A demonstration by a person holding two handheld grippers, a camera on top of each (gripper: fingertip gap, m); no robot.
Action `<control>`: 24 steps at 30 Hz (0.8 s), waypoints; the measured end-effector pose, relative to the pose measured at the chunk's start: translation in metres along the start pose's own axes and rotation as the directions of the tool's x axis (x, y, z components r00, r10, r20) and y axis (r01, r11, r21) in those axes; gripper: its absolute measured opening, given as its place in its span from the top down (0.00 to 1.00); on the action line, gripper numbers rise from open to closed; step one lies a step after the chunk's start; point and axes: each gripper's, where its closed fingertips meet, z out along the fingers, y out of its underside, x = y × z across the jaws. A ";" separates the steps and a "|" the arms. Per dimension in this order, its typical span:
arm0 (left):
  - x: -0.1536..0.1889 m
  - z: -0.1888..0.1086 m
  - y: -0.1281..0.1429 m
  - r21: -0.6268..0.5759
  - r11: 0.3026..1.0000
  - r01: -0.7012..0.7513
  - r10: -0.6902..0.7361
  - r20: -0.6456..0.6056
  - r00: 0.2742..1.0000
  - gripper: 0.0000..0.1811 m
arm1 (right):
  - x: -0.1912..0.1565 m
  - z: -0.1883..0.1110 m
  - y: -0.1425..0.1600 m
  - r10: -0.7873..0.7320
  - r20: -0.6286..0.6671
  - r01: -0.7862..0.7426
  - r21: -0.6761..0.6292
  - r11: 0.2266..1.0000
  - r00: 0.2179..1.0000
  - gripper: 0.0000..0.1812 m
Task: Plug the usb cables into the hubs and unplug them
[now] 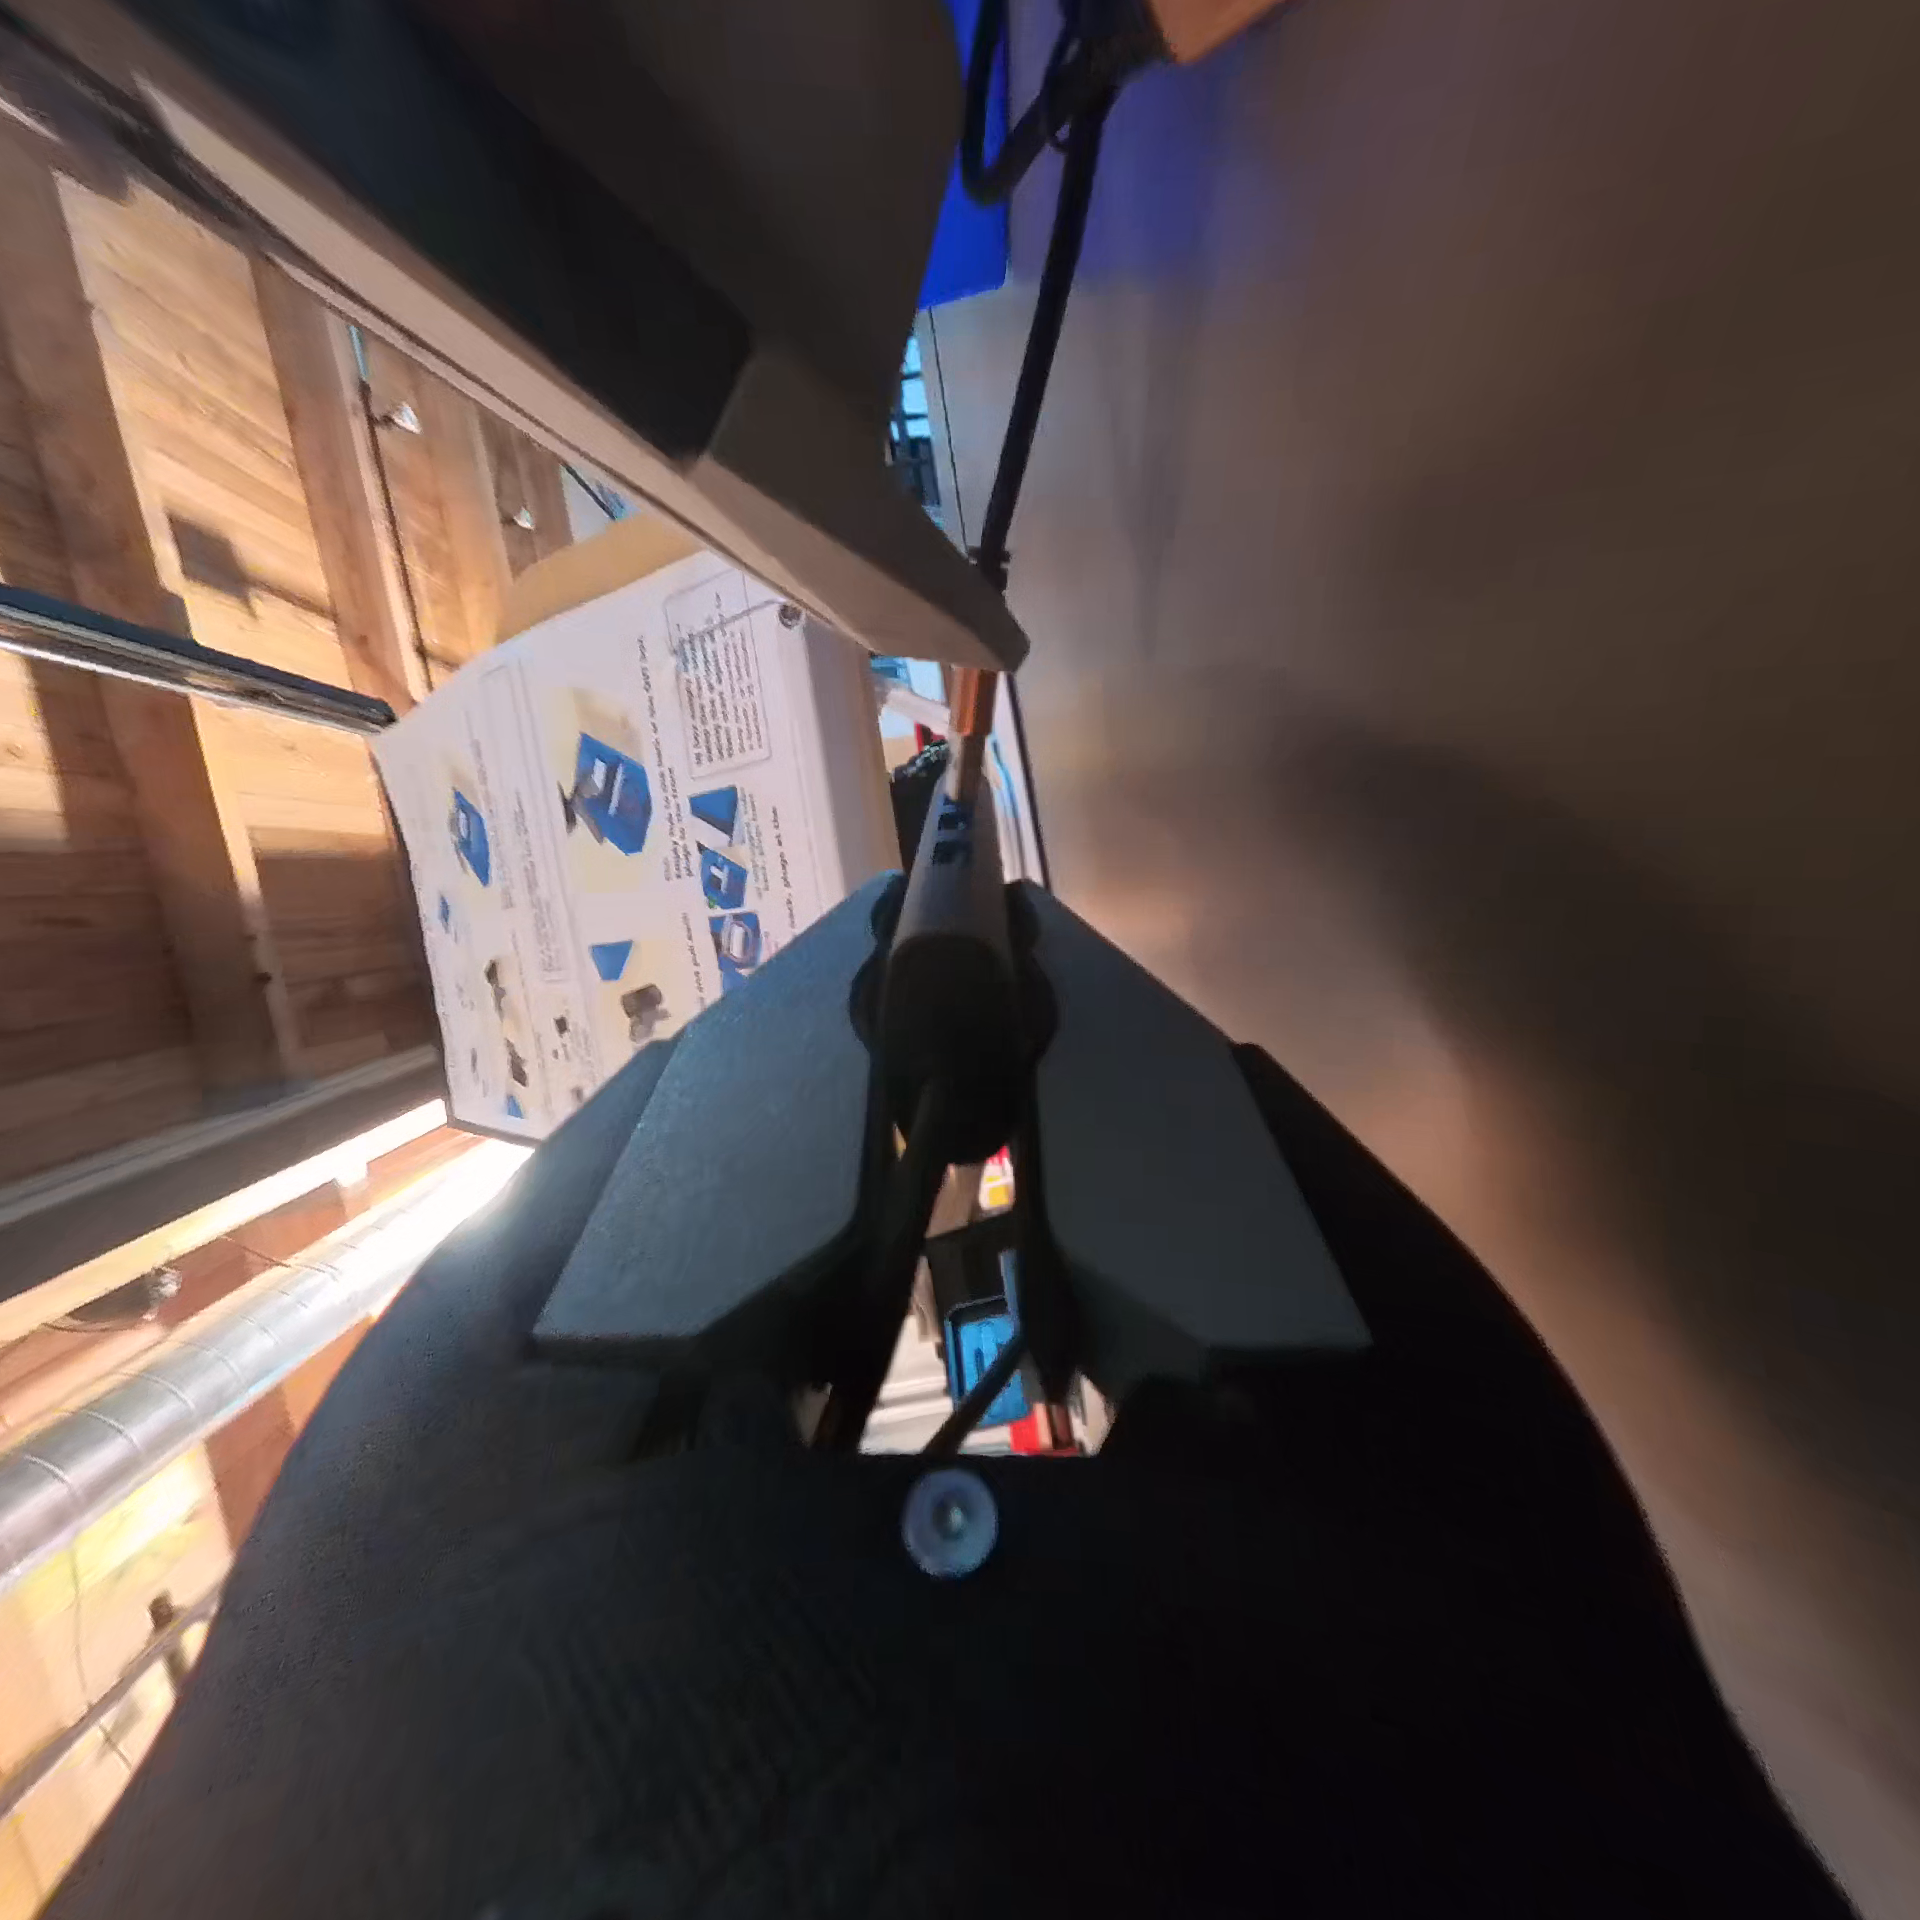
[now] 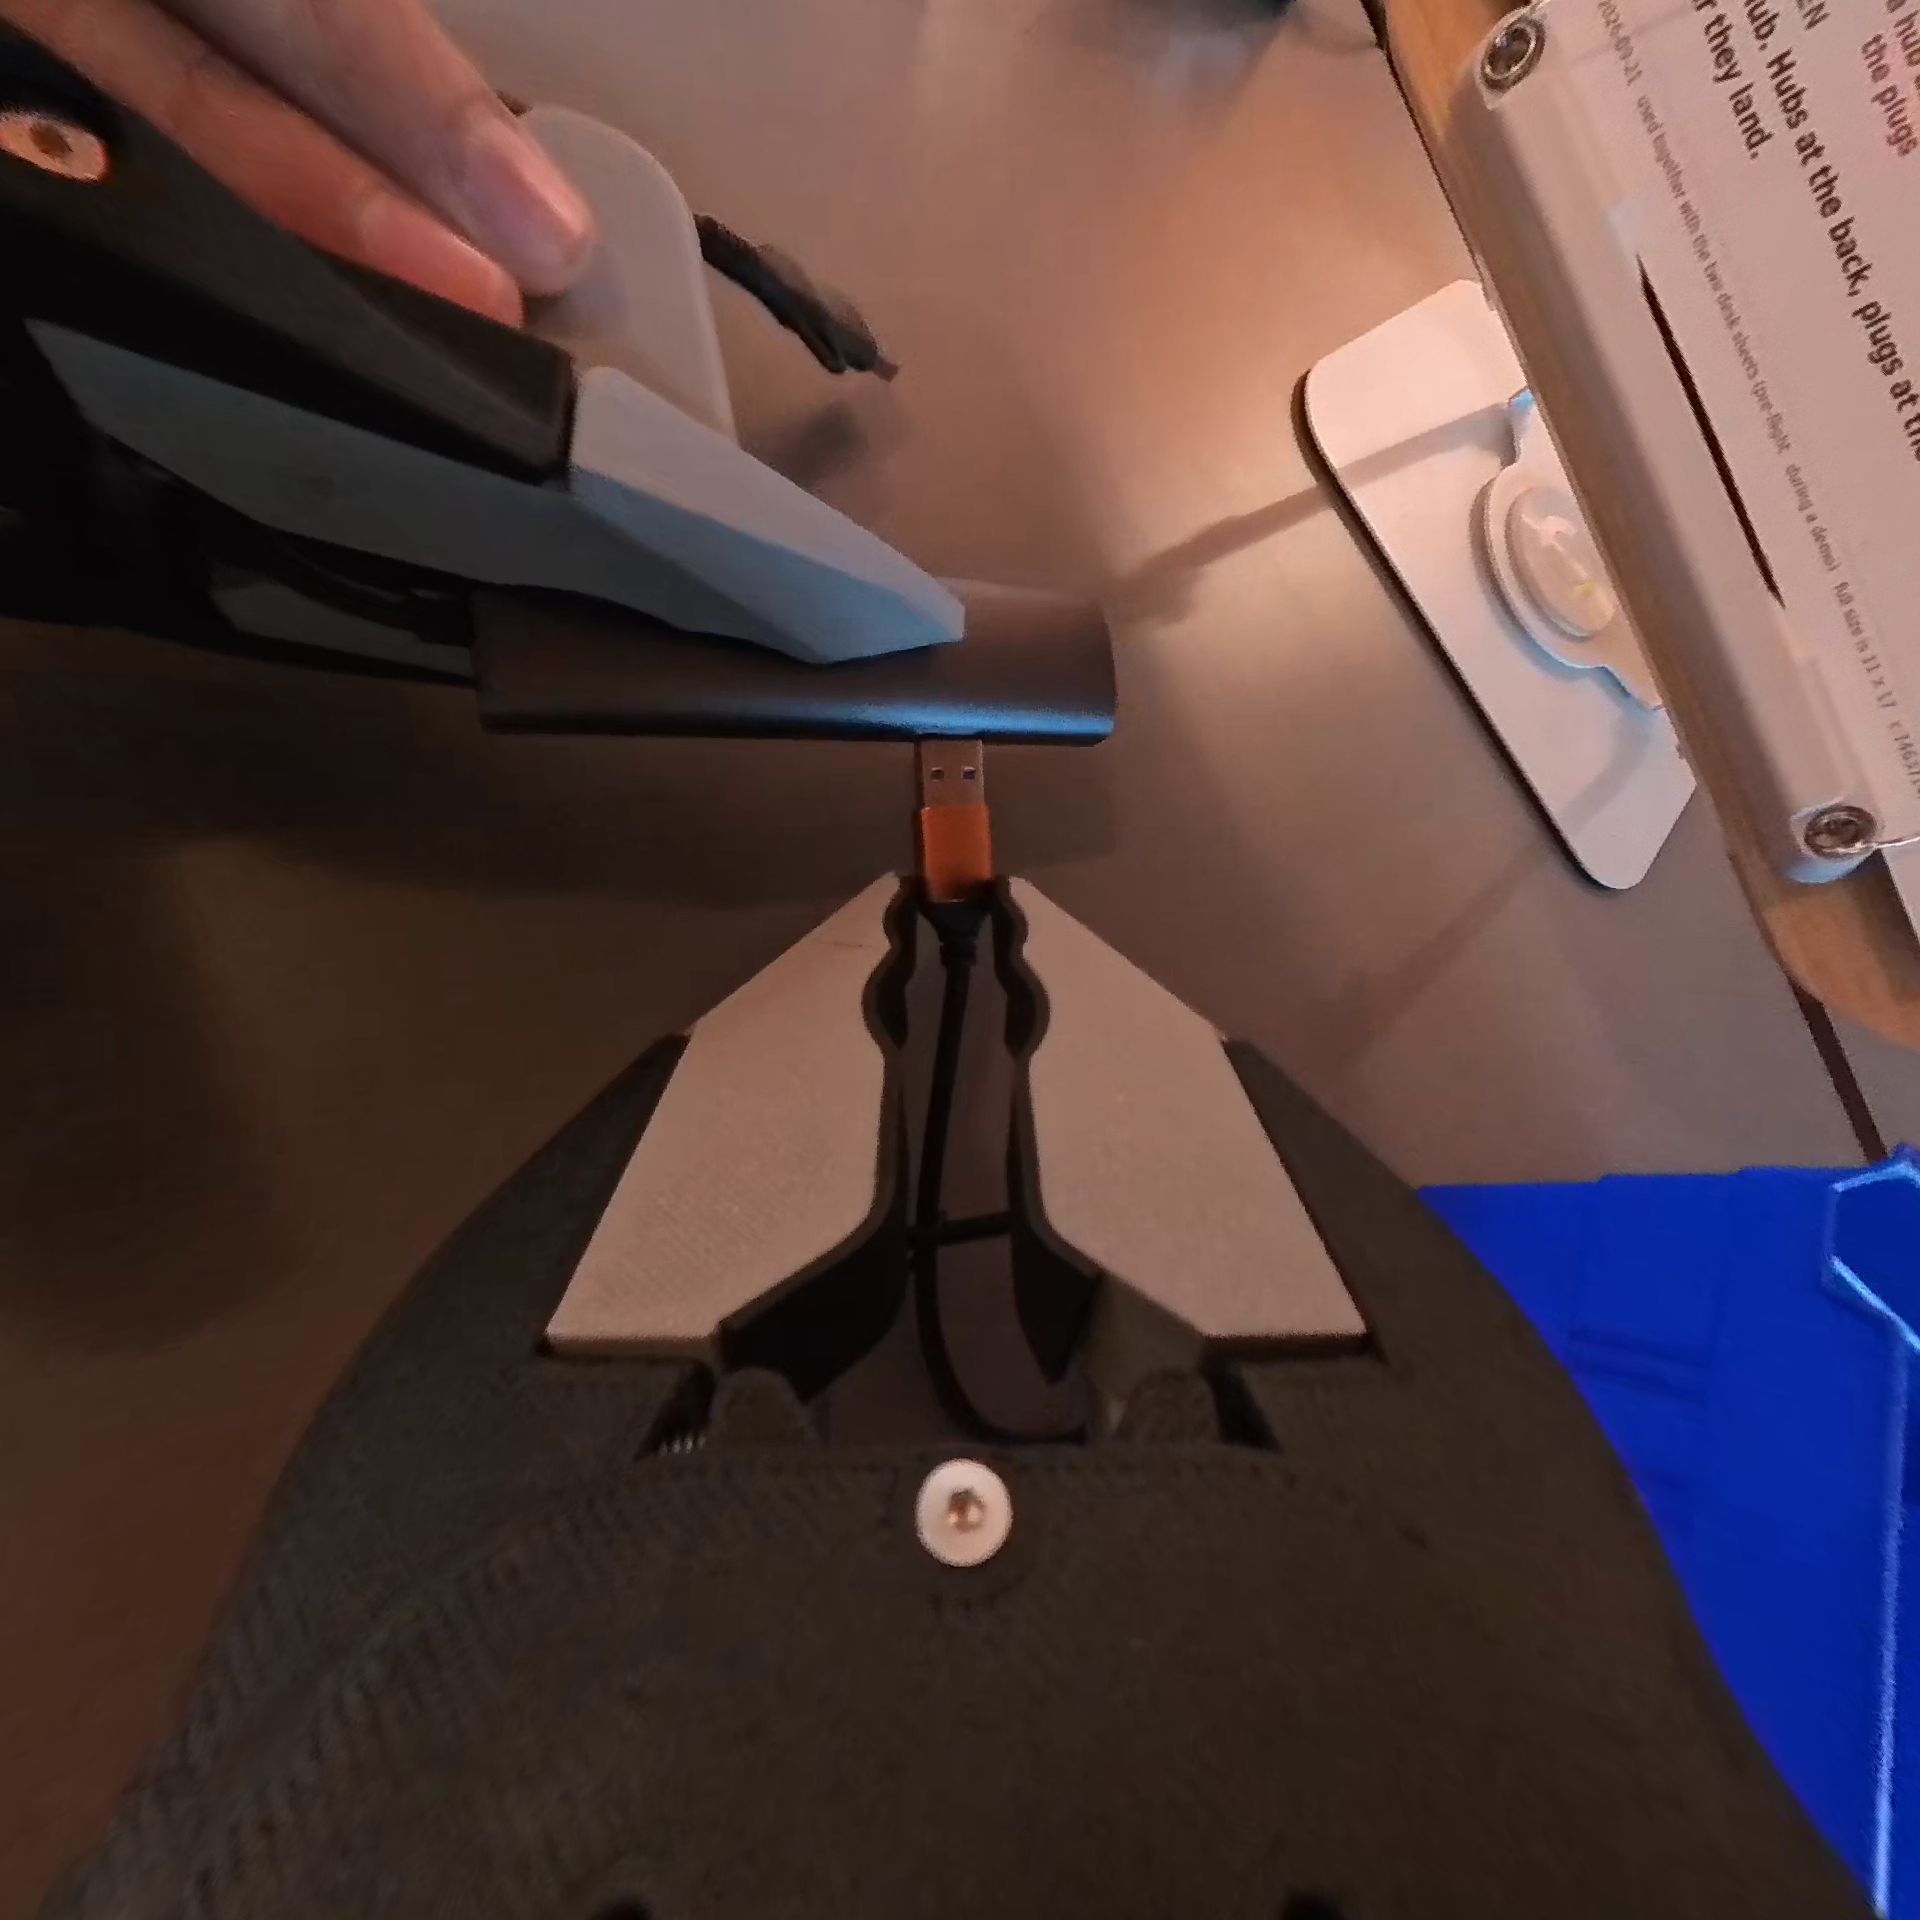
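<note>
My left gripper is shut on a slim dark USB hub, seen end-on and held off the grey table. In the right wrist view the hub lies crosswise under the left gripper's grey finger, which a hand holds. My right gripper is shut on an orange USB plug. Its metal tip meets the hub's near edge, and most of the metal shell shows. The plug's black cable runs back between my fingers. The orange plug also shows past the hub in the left wrist view.
A sign stand with a printed sheet and its white base plate stand at the right on the grey table. A blue object lies at the lower right. The sheet also shows in the left wrist view. My hands' fingertips stand some 4 cm from each other.
</note>
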 end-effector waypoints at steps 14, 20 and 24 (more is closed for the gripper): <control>0.000 -0.006 -0.004 0.028 0.998 0.051 -0.050 -0.034 0.998 0.91 | -0.006 -0.006 -0.002 0.025 0.087 -0.029 0.048 0.998 0.996 0.94; 0.000 -0.006 -0.005 0.038 0.997 0.064 -0.063 -0.040 0.997 0.91 | -0.006 -0.007 -0.002 0.056 0.116 -0.064 0.060 0.996 0.992 0.94; -0.001 -0.008 -0.007 0.044 0.997 0.061 -0.059 -0.039 0.997 0.91 | -0.010 -0.005 0.000 0.089 0.163 -0.098 0.048 0.994 0.983 0.94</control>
